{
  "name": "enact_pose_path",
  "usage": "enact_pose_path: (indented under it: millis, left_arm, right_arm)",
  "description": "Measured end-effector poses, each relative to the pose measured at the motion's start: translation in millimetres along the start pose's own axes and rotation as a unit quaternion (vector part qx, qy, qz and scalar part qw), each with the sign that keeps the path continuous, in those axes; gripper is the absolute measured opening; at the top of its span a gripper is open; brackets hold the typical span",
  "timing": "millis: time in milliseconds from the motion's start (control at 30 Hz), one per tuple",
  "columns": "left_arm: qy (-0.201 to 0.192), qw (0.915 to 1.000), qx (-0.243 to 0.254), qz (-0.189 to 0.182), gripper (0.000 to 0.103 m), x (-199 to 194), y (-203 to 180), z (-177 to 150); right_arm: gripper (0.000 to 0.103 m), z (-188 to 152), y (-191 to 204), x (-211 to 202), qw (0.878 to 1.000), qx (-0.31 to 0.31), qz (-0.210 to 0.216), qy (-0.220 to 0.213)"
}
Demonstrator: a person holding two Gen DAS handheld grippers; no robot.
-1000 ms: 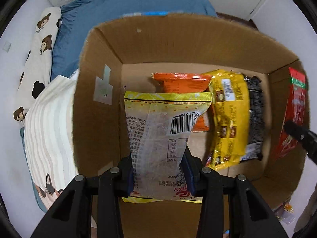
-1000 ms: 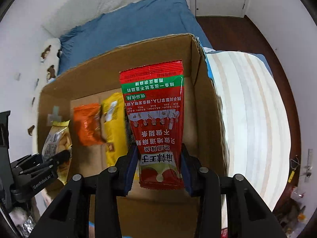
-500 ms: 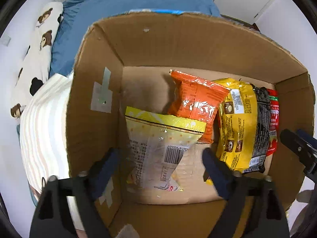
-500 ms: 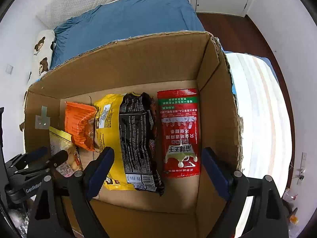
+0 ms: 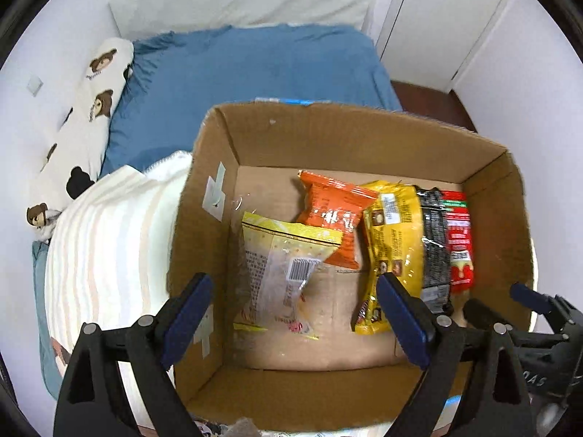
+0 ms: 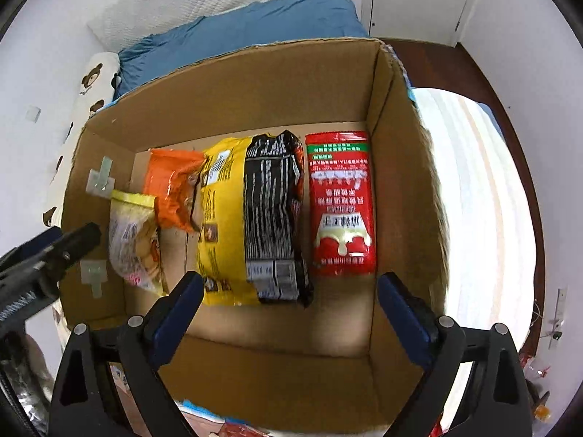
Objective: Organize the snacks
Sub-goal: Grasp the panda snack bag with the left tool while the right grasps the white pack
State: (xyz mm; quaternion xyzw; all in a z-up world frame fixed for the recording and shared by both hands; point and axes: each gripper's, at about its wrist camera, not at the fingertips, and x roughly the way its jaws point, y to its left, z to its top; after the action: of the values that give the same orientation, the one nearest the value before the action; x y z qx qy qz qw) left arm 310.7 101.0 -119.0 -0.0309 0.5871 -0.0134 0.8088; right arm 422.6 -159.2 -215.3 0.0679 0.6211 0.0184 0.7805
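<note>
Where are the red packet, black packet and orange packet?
red packet (image 6: 342,204), right wrist view, middle of its printed face
black packet (image 6: 271,211), right wrist view, striped centre
orange packet (image 5: 333,218), left wrist view, centre of its front

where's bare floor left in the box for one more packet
Bare cardboard runs along the near wall of the box, in front of every packet, plus a patch between the clear packet and yellow packet. The far half is crowded.
</note>
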Motion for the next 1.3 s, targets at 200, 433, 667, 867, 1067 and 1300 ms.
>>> enact_pose_path:
  millis: [200,433,667,867,1067,1300]
  left_arm:
    - [-0.049,0.9988,0.007,0.004,0.102,-36,-6,-20]
    - [-0.099,0.9950,0.008,0.000,0.102,-78,-13,-53]
    - [-0.128,0.9917,0.003,-0.013,0.102,-120,-13,-91]
    - [-0.126,0.9918,-0.014,0.016,0.101,-132,11,-142]
    - [-0.062,0.9946,-0.052,0.065,0.101,-94,64,-205]
    - [0.021,0.9901,-0.090,0.105,0.101,-28,121,-241]
  right_arm:
    - [0.100,-31,10,-31,0.999,-0.008,0.004,-0.047]
    - [0.100,-68,18,-85,0.994,-0.017,0.007,-0.109]
    - [0.100,-105,21,-125,0.990,-0.005,0.039,-0.132]
    - [0.100,-154,21,-115,0.991,0.034,0.090,-0.093]
    - [0.100,-199,34,-54,0.989,0.065,0.132,-0.014]
    - [0.100,-204,78,26,0.981,0.083,0.161,0.073]
